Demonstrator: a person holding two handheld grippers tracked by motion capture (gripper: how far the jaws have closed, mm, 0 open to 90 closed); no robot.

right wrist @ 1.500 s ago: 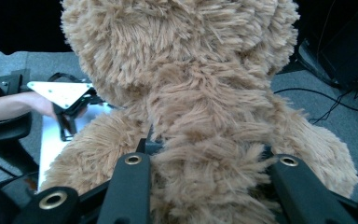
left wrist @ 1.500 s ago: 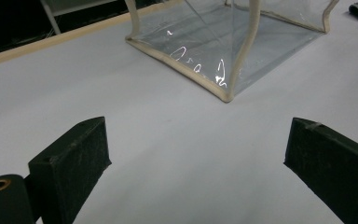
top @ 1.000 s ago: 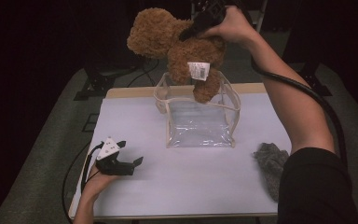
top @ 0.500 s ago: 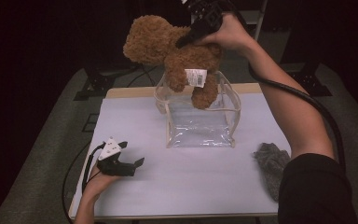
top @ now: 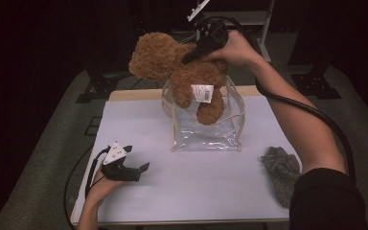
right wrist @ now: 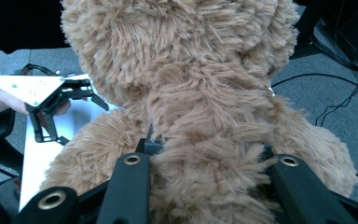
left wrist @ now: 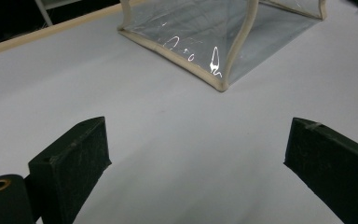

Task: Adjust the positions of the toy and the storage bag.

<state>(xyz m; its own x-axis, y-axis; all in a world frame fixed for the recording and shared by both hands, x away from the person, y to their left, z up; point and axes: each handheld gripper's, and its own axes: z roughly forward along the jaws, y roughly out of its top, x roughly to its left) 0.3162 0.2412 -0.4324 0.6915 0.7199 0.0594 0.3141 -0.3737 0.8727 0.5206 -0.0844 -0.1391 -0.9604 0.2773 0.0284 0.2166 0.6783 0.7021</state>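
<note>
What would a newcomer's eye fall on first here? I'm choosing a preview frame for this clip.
First, the brown teddy bear, gripped at its back by the right gripper and hanging over the open top of the clear bag at the table's far middle. Then the left gripper, jaws open, resting at the near left, and a grey cloth at the right edge.

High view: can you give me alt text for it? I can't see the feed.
The right gripper holds a brown teddy bear over an open clear bag on a white table. The left gripper rests open at the table's left; a grey cloth lies right.
</note>
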